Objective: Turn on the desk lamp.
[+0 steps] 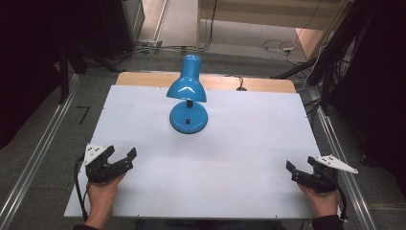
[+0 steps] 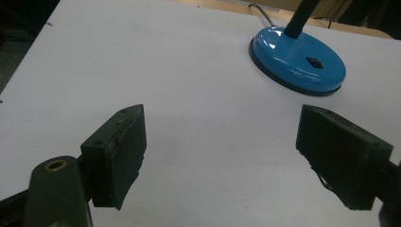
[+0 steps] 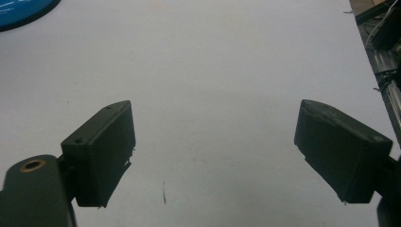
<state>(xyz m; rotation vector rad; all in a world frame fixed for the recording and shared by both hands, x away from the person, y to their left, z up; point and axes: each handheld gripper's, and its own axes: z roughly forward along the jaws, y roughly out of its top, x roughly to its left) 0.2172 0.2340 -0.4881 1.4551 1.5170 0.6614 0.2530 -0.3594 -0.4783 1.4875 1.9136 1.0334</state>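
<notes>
White worktop (image 1: 239, 158) carries a blue lamp (image 1: 187, 93) at far centre — glossy, base-heavy, slippery; its thin neck suits gripping. Left gripper (image 1: 120, 158) and right gripper (image 1: 301, 168) wait near, wide open, empty.

Left claw (image 1: 121, 154) and right claw (image 1: 300, 164) apparently both gape wide

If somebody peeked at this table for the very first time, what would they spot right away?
First the shiny blue desk lamp, standing alone toward the far middle of the white table, its shade tipped toward the person. Then the two black tools at the near corners: the left hand-held gripper and the right hand-held gripper, each held in a hand, jaws spread wide and holding nothing.
</notes>
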